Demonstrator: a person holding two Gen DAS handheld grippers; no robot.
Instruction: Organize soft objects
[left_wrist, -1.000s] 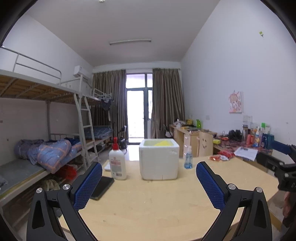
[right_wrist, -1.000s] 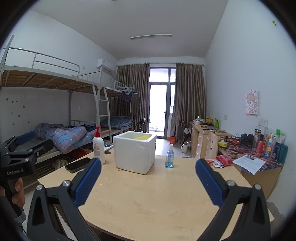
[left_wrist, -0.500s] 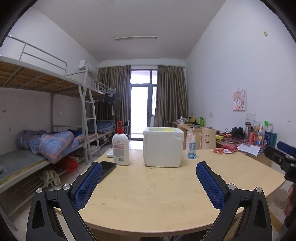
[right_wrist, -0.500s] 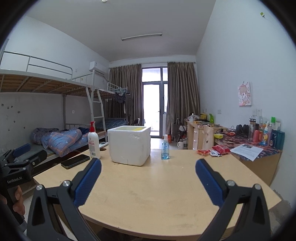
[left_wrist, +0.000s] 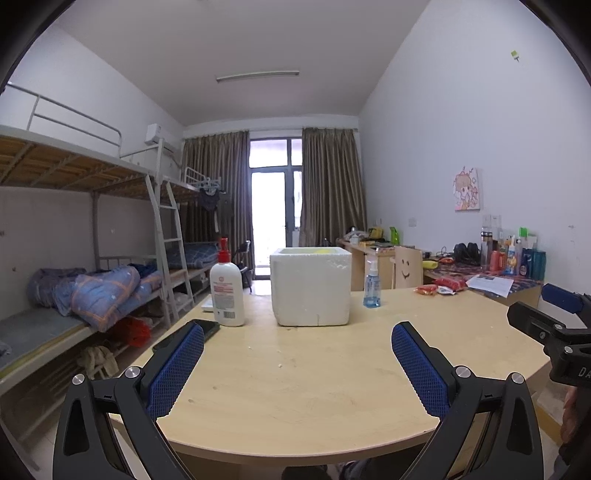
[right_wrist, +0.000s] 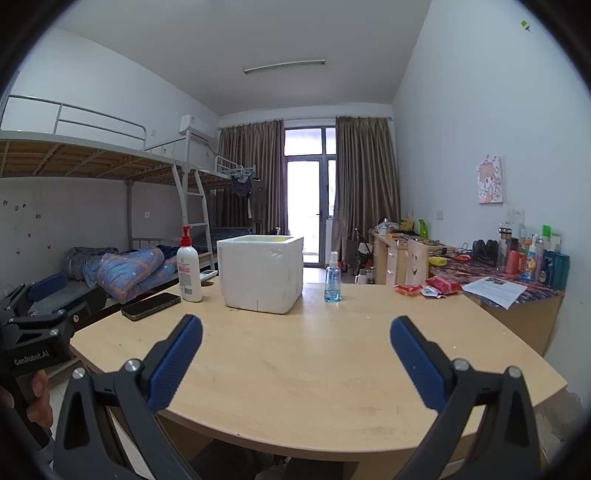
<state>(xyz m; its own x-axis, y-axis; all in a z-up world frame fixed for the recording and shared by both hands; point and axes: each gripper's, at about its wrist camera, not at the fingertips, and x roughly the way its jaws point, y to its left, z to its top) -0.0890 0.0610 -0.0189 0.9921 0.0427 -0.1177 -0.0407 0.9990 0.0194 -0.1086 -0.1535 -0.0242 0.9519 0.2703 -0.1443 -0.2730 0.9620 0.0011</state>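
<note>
1. Left wrist view: the left gripper (left_wrist: 297, 341) hangs over the near edge of the table (left_wrist: 314, 376), jaws spread wide with nothing between the blue pads (left_wrist: 177, 363).
2. The white foam box (left_wrist: 311, 286) sits toward the table's far edge. Only a yellow sliver shows over its rim, so the soft stuff inside can't really be made out.
3. Left of the box there's a lotion pump bottle (left_wrist: 227, 286); the phone (left_wrist: 201, 328) near the left edge is partly hidden behind the left finger. A small blue spray bottle (left_wrist: 371, 284) stands just right of the box.
4. The right gripper (left_wrist: 554, 325) pokes in at the frame's right edge, mostly cut off.
5. Right wrist view: the right gripper (right_wrist: 295, 341) is also wide open and empty, over the near edge.
6. Same foam box (right_wrist: 260, 273), with its contents hidden apart from that yellow strip. The pump bottle (right_wrist: 189, 269) and phone (right_wrist: 150, 305) are to its left, the spray bottle (right_wrist: 332, 278) to its right, and red snack packets (right_wrist: 424, 288) by the far right corner.
7. The left gripper (right_wrist: 40, 314) and a hand (right_wrist: 38, 400) holding it are cut off at the left edge.
</note>
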